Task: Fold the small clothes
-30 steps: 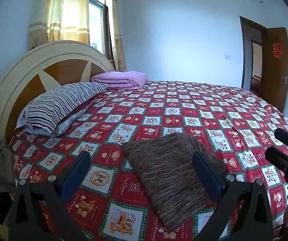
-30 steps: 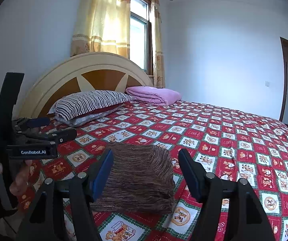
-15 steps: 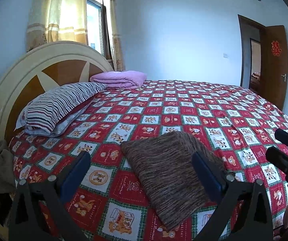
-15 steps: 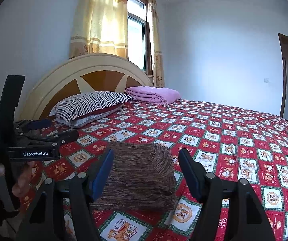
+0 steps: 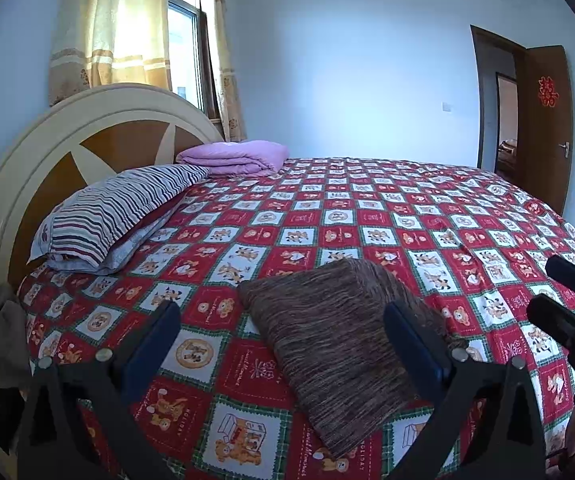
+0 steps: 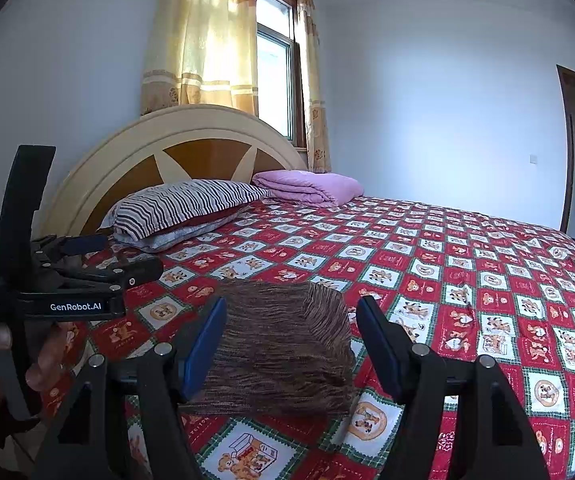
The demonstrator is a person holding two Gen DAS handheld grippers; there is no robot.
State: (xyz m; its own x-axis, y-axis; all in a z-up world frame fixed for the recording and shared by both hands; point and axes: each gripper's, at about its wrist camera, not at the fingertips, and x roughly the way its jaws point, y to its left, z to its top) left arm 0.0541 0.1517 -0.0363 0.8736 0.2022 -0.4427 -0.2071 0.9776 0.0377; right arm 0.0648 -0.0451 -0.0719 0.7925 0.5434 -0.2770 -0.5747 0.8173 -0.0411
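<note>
I see the folded brown garment (image 5: pixel 335 348) lying on the bedspread (image 5: pixel 367 220); my left gripper (image 5: pixel 283 336) and right gripper (image 6: pixel 291 332) hover near it, jaws apart, holding nothing.

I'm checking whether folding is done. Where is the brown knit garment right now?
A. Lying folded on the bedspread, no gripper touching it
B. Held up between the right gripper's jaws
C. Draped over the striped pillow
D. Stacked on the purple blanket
A: the brown knit garment lies folded flat on the bedspread, and both the right gripper and left gripper are open, clear of it.
</note>
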